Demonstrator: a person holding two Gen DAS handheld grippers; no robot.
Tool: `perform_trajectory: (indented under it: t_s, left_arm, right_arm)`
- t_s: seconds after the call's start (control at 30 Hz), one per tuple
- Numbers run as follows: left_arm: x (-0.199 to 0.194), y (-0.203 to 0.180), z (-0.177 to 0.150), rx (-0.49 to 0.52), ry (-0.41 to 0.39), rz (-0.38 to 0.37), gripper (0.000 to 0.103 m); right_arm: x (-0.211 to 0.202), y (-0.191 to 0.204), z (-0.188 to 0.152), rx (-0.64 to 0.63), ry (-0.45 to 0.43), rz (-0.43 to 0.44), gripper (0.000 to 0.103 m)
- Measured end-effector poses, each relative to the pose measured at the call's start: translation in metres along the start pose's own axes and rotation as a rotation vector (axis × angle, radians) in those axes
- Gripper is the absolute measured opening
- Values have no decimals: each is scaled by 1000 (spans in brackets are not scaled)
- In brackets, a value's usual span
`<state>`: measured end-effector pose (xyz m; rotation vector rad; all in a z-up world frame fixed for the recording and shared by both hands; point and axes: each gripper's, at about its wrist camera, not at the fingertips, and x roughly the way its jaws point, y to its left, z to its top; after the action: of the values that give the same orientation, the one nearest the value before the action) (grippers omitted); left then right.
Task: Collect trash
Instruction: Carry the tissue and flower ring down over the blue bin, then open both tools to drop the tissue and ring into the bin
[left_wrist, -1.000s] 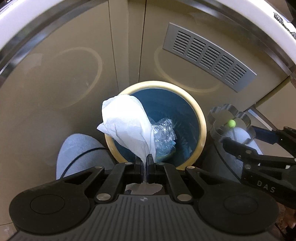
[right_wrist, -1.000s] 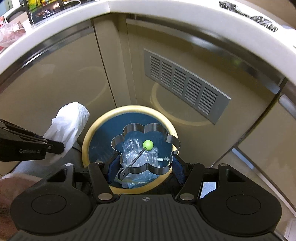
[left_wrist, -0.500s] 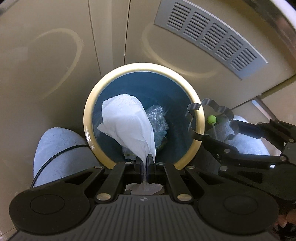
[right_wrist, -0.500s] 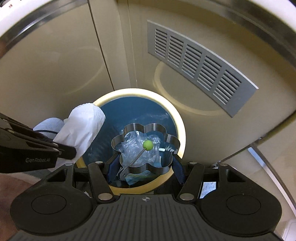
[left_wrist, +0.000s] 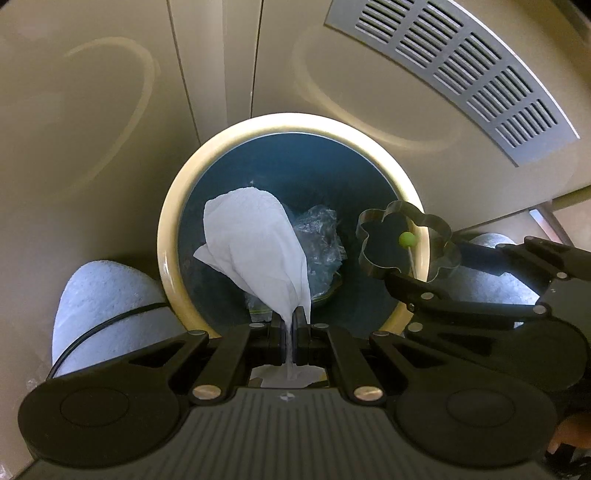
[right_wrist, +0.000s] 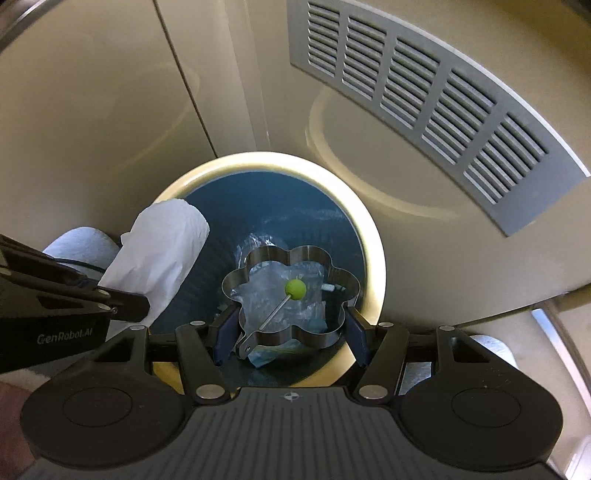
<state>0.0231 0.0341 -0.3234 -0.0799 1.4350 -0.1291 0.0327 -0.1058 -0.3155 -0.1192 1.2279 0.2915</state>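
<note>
A round bin (left_wrist: 173, 236) (right_wrist: 373, 236) with a cream rim and dark blue inside stands on the floor below both grippers. Crumpled clear plastic (left_wrist: 319, 240) (right_wrist: 258, 291) lies at its bottom. My left gripper (left_wrist: 290, 325) is shut on a white paper tissue (left_wrist: 255, 243) (right_wrist: 162, 254), which hangs over the bin's opening. My right gripper (right_wrist: 290, 334) is shut on a flower-shaped metal ring (right_wrist: 290, 258) (left_wrist: 402, 236) with a thin handle ending in a green ball (right_wrist: 294, 288). The ring hangs above the bin's right side.
Beige cabinet doors (left_wrist: 110, 92) with a grey vent grille (left_wrist: 461, 62) (right_wrist: 424, 85) rise right behind the bin. A person's light grey slippers (left_wrist: 99, 306) (left_wrist: 491, 284) stand on either side of the bin, a thin black cable across the left one.
Both grippers have come down and forward over the bin, which now looks larger and nearer. The tissue and the metal ring now hang over its opening. Neither grip has changed.
</note>
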Motion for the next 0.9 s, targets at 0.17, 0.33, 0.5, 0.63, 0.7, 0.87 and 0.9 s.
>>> perform_trajectory:
  t_s: [0.17,0.33,0.5,0.63,0.7,0.87,0.9]
  left_arm:
    - [11,-3,9,4,20,9,3]
    - [18,-1,12,4,36,17,3]
    - [25,-2,16,4,55,30,3]
    - [36,1,20,11,69,45,3]
    - [42,1,23,14,76,56,3]
    - [55,1,26,12,102,77,3]
    - [57,1,27,13,105,79,3]
  right_arm:
    - [14,2,4,19,36,3,63]
    - [26,1,8,18,60,-4,63]
    - [36,-1,15,34,84,-4,63]
    - [41,-2,18,29,93,-11,63]
    - [45,-2,18,26,101,-13,63]
    - [52,0,18,19,122,-23,63]
    - [53,1,17,16,125,-26,63]
